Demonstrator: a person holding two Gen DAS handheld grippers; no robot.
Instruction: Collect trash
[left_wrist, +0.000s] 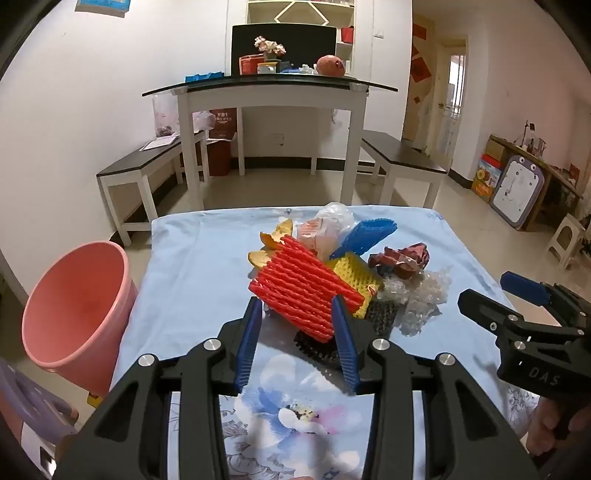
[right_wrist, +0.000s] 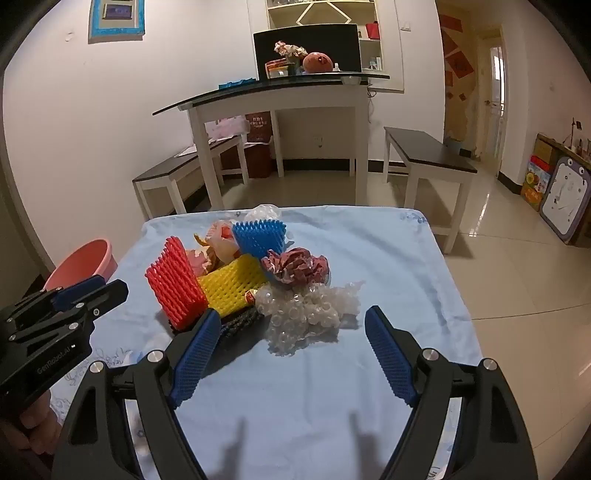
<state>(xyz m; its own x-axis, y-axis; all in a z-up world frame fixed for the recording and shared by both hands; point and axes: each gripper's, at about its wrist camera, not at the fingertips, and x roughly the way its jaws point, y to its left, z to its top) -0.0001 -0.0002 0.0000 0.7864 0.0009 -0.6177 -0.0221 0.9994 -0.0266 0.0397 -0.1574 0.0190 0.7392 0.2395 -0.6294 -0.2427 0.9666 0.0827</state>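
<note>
left wrist view: the left gripper (left_wrist: 297, 325) has its blue ribbed pads on either side of the red foam fruit-net sleeve (left_wrist: 304, 291). the net fills the gap between them, but whether the pads press on it or only bracket it cannot be told from this angle. the sleeve stands tilted on edge at the near side of the trash pile, which makes it the easiest piece to reach first.

behind it lie a yellow foam net (left_wrist: 356, 277), a black mesh net (left_wrist: 382, 314) flat underneath, a blue foam net (left_wrist: 365, 234), a crumpled dark red wrapper (left_wrist: 400, 258), a wad of clear bubble wrap (left_wrist: 421, 299), a clear plastic bag (left_wrist: 328, 225) and orange peel (left_wrist: 275, 240), all heaped mid-table on the light blue floral tablecloth (left_wrist: 192, 266).

the pink plastic bucket (left_wrist: 74, 306) stands off the table's left edge, mouth tilted toward the camera, probably set there as the bin so trash can be carried a short way across.

right wrist view: the right gripper (right_wrist: 291, 350) hovers with its fingers spread wide and nothing between them, aimed at the bubble wrap just ahead, seemingly ready for the next piece. a hand (right_wrist: 33, 428) shows at the lower left, holding the other tool.
</note>
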